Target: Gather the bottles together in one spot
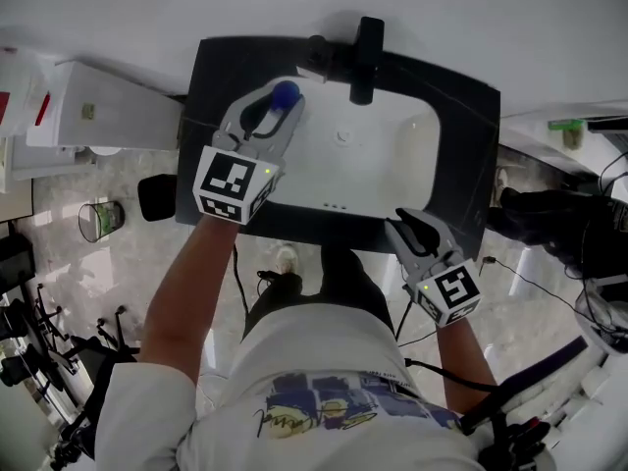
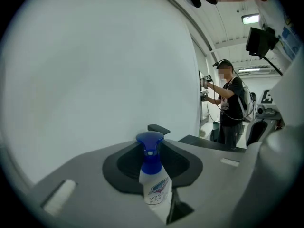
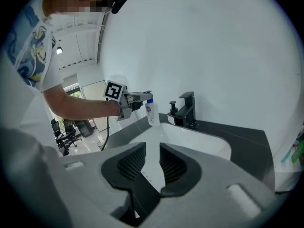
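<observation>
Our left gripper's [image 1: 279, 102] jaws clamp the blue-capped bottle [image 2: 155, 186], upright over the worktop's [image 1: 466, 155] far left corner, tap [image 1: 370, 52] to its right. Our right gripper [image 1: 416, 232] hangs at the basin's [image 1: 392, 165] near edge, jaws slightly apart, empty.

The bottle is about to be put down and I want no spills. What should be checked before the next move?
1. Left gripper grip on bottle: ok, jaws closed on its body below the blue cap.
2. Bottle upright: ok, nearly vertical.
3. Bottle clear of faucet: ok, a gap shows.
4. Right gripper free: ok, jaws apart, empty.
5. Gathering spot: cannot tell; only a black pump dispenser stands beside the faucet.
</observation>
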The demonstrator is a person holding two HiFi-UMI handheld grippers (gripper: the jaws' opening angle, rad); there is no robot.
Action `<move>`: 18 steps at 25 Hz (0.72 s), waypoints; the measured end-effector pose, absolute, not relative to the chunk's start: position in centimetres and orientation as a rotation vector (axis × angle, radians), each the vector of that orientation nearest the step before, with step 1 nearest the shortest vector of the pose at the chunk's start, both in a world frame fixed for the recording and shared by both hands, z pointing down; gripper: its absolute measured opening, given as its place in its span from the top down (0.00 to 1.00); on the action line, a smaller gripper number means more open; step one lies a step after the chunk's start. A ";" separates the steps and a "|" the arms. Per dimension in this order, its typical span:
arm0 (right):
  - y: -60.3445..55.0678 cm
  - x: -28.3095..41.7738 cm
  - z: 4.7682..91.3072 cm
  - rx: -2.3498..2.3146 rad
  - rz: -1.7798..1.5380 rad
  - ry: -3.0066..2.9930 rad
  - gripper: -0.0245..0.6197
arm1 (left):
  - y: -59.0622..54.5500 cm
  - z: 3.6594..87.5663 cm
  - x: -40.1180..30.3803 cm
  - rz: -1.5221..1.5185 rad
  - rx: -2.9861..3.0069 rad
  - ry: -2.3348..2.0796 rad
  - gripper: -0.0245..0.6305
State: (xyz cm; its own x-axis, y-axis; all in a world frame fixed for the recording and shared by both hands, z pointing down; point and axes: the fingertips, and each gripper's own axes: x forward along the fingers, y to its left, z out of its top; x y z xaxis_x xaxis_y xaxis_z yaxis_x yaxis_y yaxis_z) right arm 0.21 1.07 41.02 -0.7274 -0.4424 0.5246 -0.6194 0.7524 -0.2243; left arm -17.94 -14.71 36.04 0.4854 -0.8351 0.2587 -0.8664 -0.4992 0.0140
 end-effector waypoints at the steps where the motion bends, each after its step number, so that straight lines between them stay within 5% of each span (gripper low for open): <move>1: 0.9 0.0 41.1 0.798 0.540 -2.504 0.82 | -15.4 35.9 -19.0 0.328 2.567 -1.521 0.81; 18: -2.0 1.7 42.4 0.770 0.558 -2.441 0.82 | -28.2 39.2 -23.7 0.377 2.496 -1.650 0.81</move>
